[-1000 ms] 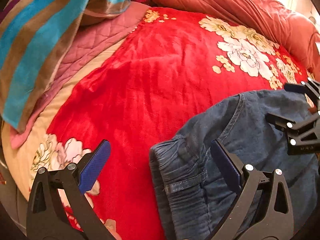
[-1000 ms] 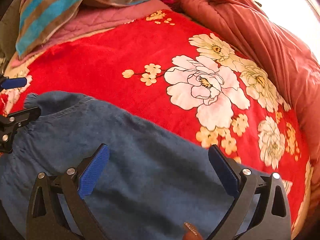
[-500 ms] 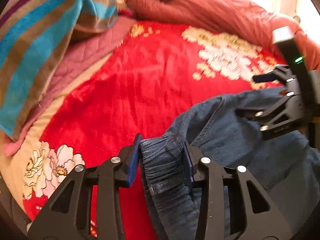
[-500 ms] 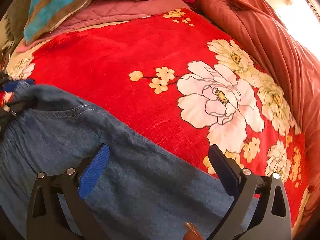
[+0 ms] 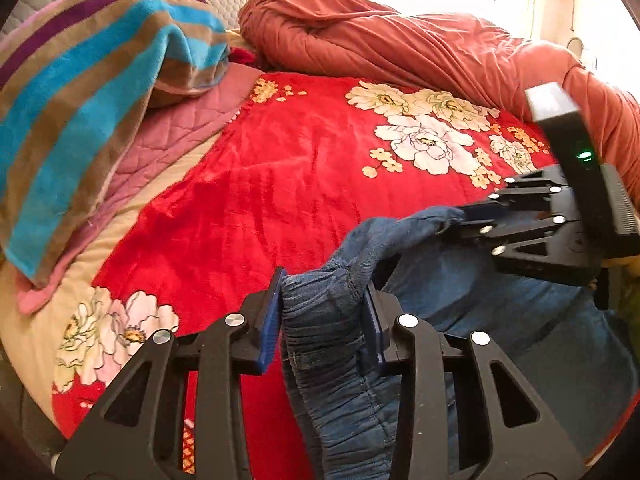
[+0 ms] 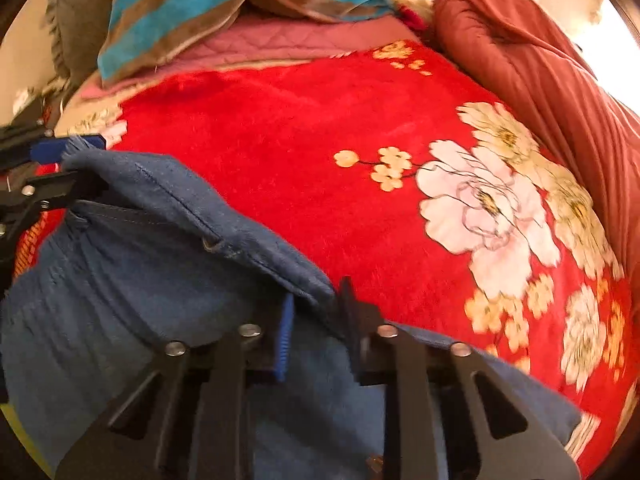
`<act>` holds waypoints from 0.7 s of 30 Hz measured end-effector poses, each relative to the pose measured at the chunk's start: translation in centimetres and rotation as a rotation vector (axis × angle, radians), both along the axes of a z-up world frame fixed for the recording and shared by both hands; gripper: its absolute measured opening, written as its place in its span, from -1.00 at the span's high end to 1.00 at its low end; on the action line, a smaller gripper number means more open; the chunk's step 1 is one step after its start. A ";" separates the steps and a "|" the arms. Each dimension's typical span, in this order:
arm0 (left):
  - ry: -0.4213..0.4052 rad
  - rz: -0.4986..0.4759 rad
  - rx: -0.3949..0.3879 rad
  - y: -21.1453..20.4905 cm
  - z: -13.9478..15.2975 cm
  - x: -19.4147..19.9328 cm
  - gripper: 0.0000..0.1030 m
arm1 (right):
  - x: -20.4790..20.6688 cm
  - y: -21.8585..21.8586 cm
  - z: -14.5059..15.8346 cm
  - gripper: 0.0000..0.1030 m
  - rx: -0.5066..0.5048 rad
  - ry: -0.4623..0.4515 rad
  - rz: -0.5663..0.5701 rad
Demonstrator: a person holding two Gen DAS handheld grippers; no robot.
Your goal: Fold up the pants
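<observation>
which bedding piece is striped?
The towel at the far left, draped over the pink quilt: blue, brown, purple stripes. The red blanket is floral; the rust duvet is plain.

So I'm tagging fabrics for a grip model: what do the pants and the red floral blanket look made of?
The pants look like soft blue denim, matte: contrast stitched seams, a gathered elastic-looking waistband bunched in the left gripper, the edge pinched by the right gripper. The red floral blanket looks like plush fleece, probably synthetic: short, slightly shiny nap with brush marks.
</observation>
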State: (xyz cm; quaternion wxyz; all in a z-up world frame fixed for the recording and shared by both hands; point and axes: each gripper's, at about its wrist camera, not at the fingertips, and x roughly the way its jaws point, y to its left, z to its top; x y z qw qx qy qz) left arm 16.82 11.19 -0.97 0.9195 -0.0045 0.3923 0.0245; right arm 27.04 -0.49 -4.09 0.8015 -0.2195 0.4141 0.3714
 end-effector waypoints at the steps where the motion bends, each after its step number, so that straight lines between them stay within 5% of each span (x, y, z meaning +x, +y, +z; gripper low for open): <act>1: -0.001 0.002 -0.002 0.1 0.1 -0.1 0.48 | -0.3 -0.5 0.4 0.74 0.023 -0.001 -0.012; 12: -0.090 -0.032 -0.010 -1.6 3.3 -5.1 0.48 | -10.7 -7.1 7.2 0.80 0.265 -0.051 -0.051; 21: -0.070 -0.081 -0.040 -2.7 3.7 -10.9 0.48 | -20.3 -8.6 8.4 0.80 0.269 -0.033 0.052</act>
